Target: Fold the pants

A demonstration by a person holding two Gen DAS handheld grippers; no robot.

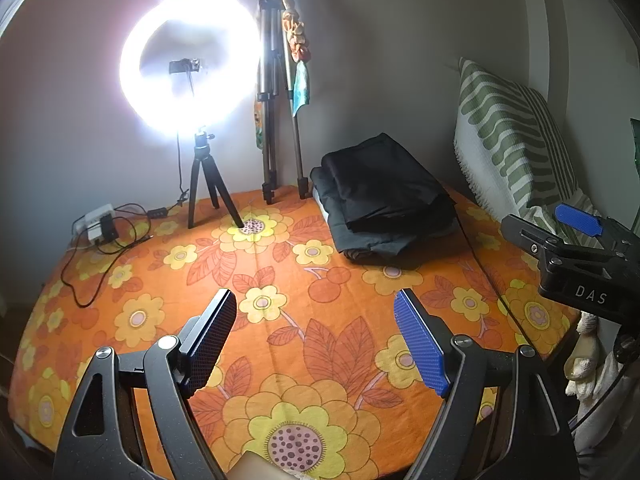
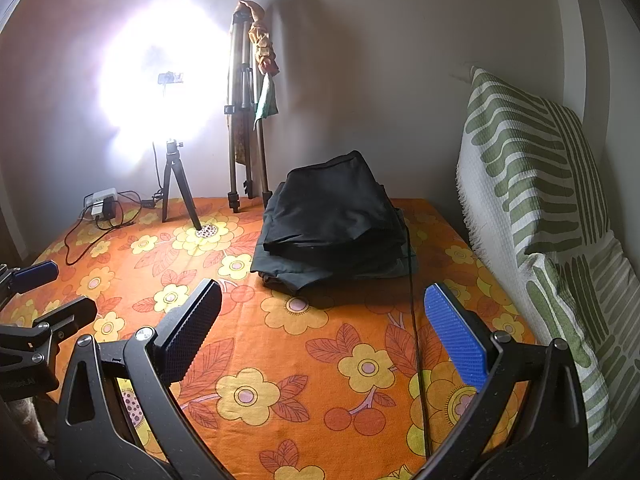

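Right wrist view shows dark pants (image 2: 332,216) stacked folded at the far right; both my left gripper (image 1: 316,340) and right gripper (image 2: 324,328) gape empty, so I cannot judge any next move.

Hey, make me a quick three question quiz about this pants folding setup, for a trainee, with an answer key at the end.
1. True or false: the left gripper is shut on the pants.
2. Multiple choice: the dark pants lie
A. spread flat under both grippers
B. in a folded stack at the far side of the floral cloth
C. draped over the ring light
3. Fill in: leaning against the wall on the right is a green and white striped ____.

Key
1. False: its jaws stand apart, and so do those of the right gripper.
2. B
3. Pillow
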